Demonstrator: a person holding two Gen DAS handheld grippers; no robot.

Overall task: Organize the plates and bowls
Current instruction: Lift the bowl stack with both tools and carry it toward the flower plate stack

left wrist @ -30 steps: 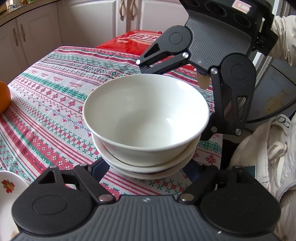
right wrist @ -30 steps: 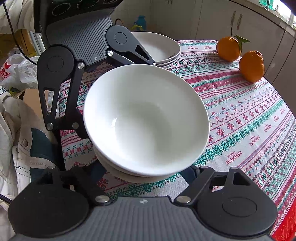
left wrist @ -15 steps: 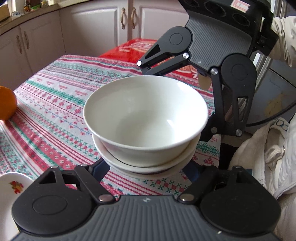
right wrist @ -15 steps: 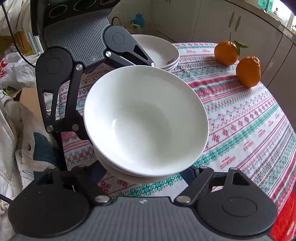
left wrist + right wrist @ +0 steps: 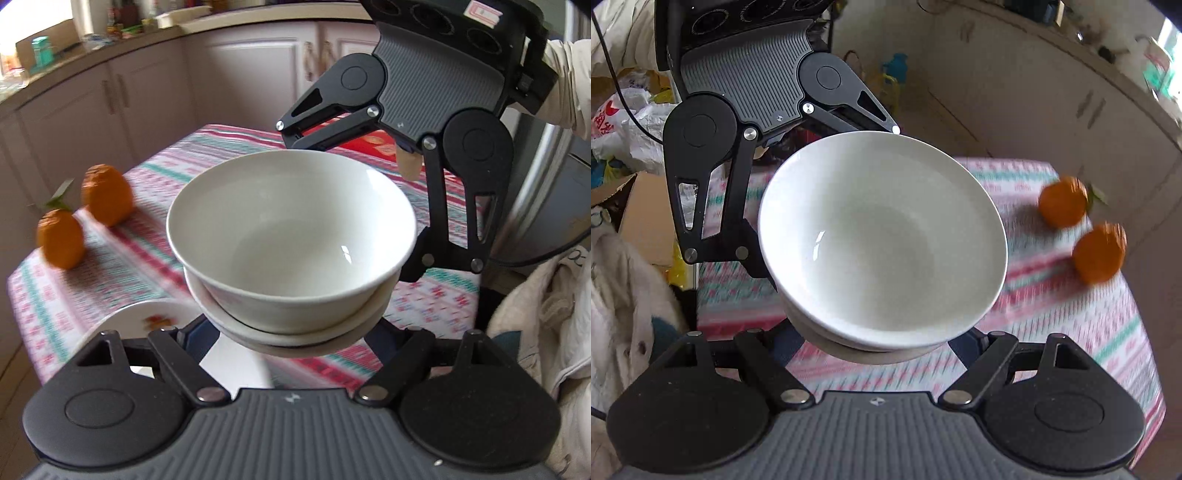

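Bowls point(image 5: 291, 236), stacked white, sit mid-frame, pinched from opposite sides by the left gripper point(image 5: 291, 332) and right gripper point(image 5: 882, 343), above the striped tablecloth point(image 5: 147, 236). Two oranges point(image 5: 107, 194) lie at left, cabinets point(image 5: 110, 107) behind. Since earlier, the stack has risen and the oranges have come into the left view.

White bowl point(image 5: 291, 236), plain, glossy, empty, deep, rim round and unchipped where visible. Sits nested upright in second white bowl point(image 5: 295, 332) below; only lower bowl's rim and outer band show. Stack slightly tilted in right wrist view point(image 5: 882, 240). Stack raised above patterned surface point(image 5: 147, 236), not touching it. Relative to stack: flower-printed white plate point(image 5: 147, 317) lies lower left in left wrist view, partly hidden, on surface edge; red floral mark visible near its rim.
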